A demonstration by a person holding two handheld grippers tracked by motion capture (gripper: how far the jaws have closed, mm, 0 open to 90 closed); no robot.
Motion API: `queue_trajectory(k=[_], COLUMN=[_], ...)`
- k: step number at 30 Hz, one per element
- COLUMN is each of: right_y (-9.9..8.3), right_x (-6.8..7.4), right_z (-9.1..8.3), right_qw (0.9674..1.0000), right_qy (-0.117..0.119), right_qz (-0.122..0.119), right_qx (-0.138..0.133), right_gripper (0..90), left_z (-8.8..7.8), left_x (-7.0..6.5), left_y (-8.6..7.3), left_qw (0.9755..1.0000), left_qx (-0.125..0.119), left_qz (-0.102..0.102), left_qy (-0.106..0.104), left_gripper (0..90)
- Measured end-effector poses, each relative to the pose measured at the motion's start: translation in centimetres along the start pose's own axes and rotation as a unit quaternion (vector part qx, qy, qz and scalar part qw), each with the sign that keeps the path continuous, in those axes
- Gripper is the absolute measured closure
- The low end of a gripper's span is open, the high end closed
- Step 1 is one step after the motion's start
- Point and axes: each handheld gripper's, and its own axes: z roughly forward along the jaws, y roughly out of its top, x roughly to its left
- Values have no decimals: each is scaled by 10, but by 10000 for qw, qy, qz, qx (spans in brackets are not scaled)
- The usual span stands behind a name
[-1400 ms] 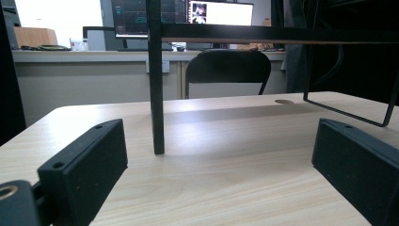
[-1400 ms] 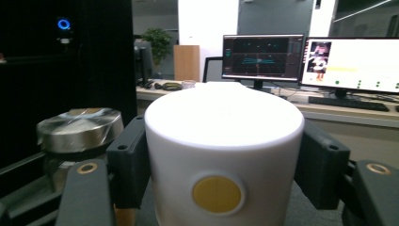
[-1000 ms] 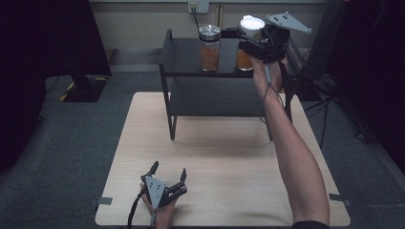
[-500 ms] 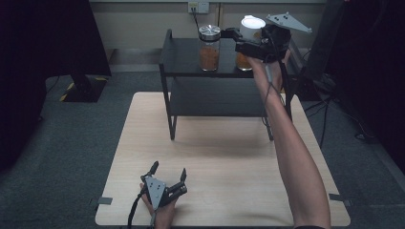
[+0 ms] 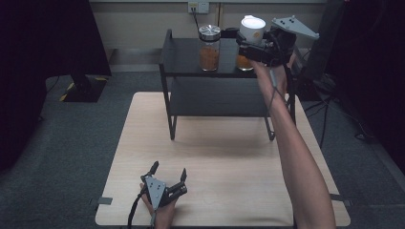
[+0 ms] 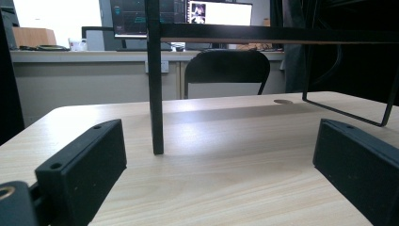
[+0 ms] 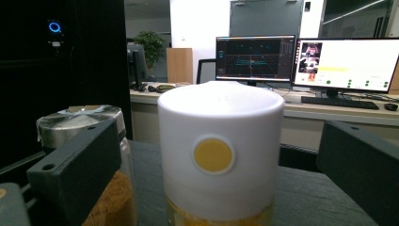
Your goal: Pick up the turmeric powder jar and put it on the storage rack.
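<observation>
In the high view, the right tool [image 5: 248, 42] is raised at about 1 o'clock over the top of the black shelf [image 5: 184, 57] that stands at the far end of the counter [image 5: 224, 167]. Its jaws have just been opening and now stand wide on either side of the white-capped jar [image 5: 252, 29], which sits on the shelf top with amber contents showing below the cap. Just beside that jar, toward 9 o'clock from it, stands a second jar [image 5: 209, 47] with a metal lid and brown contents. The left tool [image 5: 168, 177] lies low near the counter's front edge at about 7 o'clock, its jaws spread and nothing between them, well apart from the shelf. In the left gripper view, the two black jaws of the left tool [image 6: 216, 160] stand far apart over bare counter [image 6: 226, 188], with a black shelf leg [image 6: 154, 84] straight ahead at 12 o'clock. In the right gripper view, the white-capped jar [image 7: 220, 150] stands between the jaws of the right tool [image 7: 216, 165], a round yellow dot on its cap facing the camera; a gap shows on each side, so the pads do not press on it. The metal-lidded jar [image 7: 75, 122] sits at 9 o'clock, partly behind one jaw.
</observation>
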Motion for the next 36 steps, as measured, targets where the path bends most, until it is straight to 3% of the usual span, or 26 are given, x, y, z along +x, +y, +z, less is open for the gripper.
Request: queue_trajectory(k=[10,23,36], right_y=[-7,-43,-85], right_x=[-6,-9,-7], right_z=[-27,-74,-113], right_qw=[9999,9988,9981], right_qy=[28,88,49], right_qz=[79,106,10], right_qx=[-146,-471,-606], right_gripper=[0,0,0], left_z=[0,0,0], left_x=[0,0,0], left_y=[0,0,0], left_qw=[10000,10000,10000], left_qx=[0,-2,-3], left_qz=[-22,-11,-11], left_qy=[5,5,-20], left_gripper=[27,26,25])
